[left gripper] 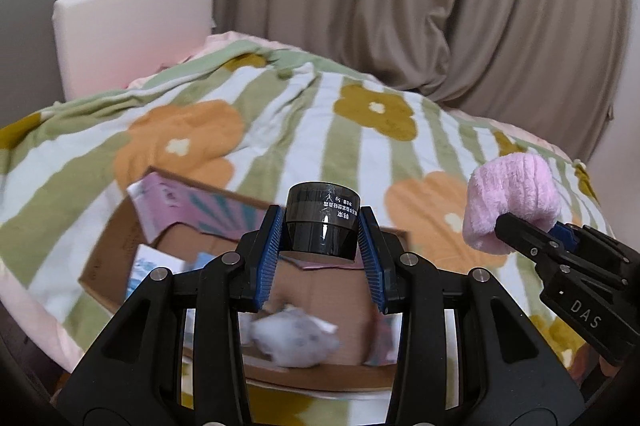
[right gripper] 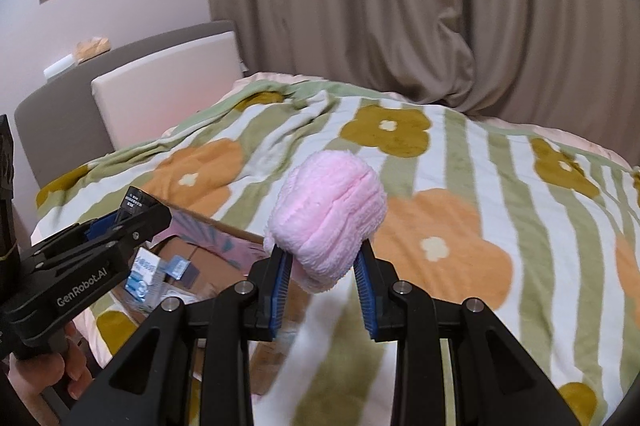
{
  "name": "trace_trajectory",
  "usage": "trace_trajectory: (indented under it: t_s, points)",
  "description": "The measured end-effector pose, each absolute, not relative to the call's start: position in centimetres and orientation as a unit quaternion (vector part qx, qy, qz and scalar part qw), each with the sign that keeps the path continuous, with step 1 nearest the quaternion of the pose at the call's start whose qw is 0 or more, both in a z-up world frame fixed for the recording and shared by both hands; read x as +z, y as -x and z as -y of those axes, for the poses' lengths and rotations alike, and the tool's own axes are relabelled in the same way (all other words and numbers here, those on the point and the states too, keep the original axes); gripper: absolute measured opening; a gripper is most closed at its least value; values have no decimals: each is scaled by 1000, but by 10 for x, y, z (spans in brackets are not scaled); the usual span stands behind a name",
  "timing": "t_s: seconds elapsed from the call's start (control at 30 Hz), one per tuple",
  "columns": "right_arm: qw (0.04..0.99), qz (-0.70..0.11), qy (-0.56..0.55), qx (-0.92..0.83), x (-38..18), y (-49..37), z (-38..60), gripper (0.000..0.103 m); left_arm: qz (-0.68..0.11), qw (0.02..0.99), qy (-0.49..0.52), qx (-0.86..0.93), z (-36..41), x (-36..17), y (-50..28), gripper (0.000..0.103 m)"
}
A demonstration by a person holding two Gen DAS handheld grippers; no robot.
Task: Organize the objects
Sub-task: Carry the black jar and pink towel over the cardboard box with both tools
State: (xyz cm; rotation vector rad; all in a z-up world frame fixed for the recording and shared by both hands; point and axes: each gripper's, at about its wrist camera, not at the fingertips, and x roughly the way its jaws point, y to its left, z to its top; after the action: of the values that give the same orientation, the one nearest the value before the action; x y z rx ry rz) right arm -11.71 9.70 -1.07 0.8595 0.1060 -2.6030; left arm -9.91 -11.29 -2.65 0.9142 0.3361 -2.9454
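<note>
Your left hand-held gripper [left gripper: 320, 246] was clamped on a small black jar [left gripper: 323, 222], gripped low on its tapered body and held above the open cardboard box [left gripper: 104, 258] on the bed [left gripper: 280, 113]. Your right hand-held gripper [right gripper: 325, 276] was clamped on a rolled pink fluffy cloth [right gripper: 326, 218], held over the striped flower blanket [right gripper: 460, 161] just right of the box.

Hazards you faced:
- The jar's smooth, tapered wall could have slipped upward out of the pads.
- The soft cloth could have compressed and sagged free.
- The two grippers stood near each other; converging on the box together risked a collision.
- The white crumpled item [left gripper: 292, 340] already in the box could have blocked placement.
</note>
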Motion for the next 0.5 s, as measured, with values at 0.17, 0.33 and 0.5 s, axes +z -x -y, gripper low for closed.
trace_trajectory:
  t_s: [0.17, 0.33, 0.5]
  points:
    - [217, -51, -319, -921, -25, 123, -60, 28, -121, 37, -308, -943, 151, -46, 102, 35]
    - [235, -59, -335, -910, -41, 129, -23, 29, -132, 54, -323, -936, 187, -67, 104, 35]
    - [253, -67, -351, -899, -62, 132, 13, 28, -132, 64, -343, -928, 214, -90, 107, 35]
